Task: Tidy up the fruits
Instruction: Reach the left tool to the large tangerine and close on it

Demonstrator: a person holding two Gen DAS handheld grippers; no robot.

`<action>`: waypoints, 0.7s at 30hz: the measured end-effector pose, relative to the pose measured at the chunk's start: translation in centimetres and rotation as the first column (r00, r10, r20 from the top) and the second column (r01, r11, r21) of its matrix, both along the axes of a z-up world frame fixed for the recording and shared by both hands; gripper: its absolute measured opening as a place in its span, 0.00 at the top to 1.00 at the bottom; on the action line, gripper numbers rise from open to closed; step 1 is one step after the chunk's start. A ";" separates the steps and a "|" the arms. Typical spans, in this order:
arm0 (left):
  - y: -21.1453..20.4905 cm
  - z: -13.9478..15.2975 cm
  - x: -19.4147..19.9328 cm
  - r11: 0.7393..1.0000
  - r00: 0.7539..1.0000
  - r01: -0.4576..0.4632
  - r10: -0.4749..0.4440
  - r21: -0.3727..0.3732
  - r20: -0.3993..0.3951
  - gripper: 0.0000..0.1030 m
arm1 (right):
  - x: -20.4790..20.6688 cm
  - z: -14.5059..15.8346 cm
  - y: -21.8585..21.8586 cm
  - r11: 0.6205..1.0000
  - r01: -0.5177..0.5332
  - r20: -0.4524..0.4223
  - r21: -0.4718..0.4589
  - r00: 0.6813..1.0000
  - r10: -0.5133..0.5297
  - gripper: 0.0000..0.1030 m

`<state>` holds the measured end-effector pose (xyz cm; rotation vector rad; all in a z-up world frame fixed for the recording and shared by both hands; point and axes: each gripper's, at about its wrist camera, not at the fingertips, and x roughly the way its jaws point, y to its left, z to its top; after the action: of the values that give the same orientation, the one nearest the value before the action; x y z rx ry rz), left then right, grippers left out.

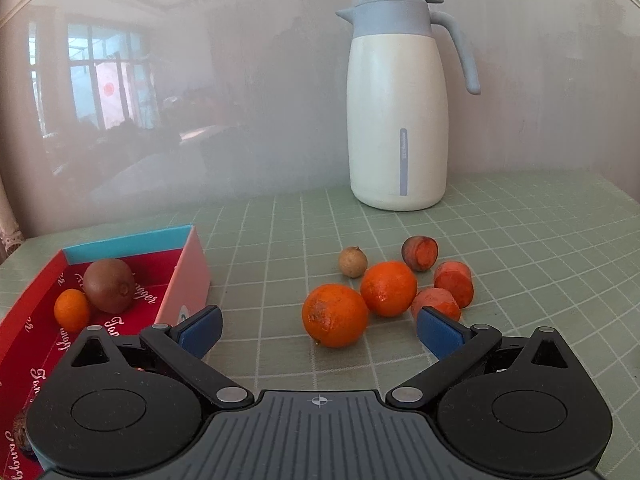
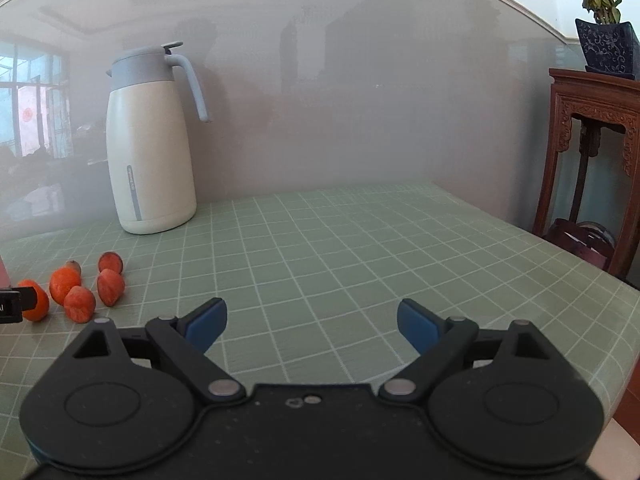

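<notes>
My left gripper (image 1: pixel 318 330) is open and empty, its fingers either side of a near orange (image 1: pixel 335 315) on the green grid mat. Behind it lie a second orange (image 1: pixel 388 288), a small brown longan (image 1: pixel 353 261) and three carrot pieces (image 1: pixel 454 283). A red-lined box (image 1: pixel 36 300) at the left holds a kiwi (image 1: pixel 109 285) and a small orange (image 1: pixel 72 309). My right gripper (image 2: pixel 312 322) is open and empty over bare mat, with the fruit pile (image 2: pixel 80 292) far to its left.
A white thermos jug (image 1: pixel 396 120) with a grey-blue lid stands at the back against the wall; it also shows in the right wrist view (image 2: pixel 150 144). A carved wooden stand (image 2: pixel 592 152) with a potted plant (image 2: pixel 606 20) is beyond the table's right edge.
</notes>
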<state>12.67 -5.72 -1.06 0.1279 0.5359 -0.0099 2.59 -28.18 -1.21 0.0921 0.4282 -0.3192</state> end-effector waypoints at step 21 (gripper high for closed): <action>-0.1 -1.8 2.2 0.997 0.996 0.041 -0.046 -0.064 -0.079 0.35 | 0.1 0.1 0.6 0.999 -0.044 -0.003 0.013 0.999 0.044 0.10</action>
<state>14.90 -5.77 -2.84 0.0785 0.6127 -0.0740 2.65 -27.54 -1.11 0.0944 0.4350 -0.2732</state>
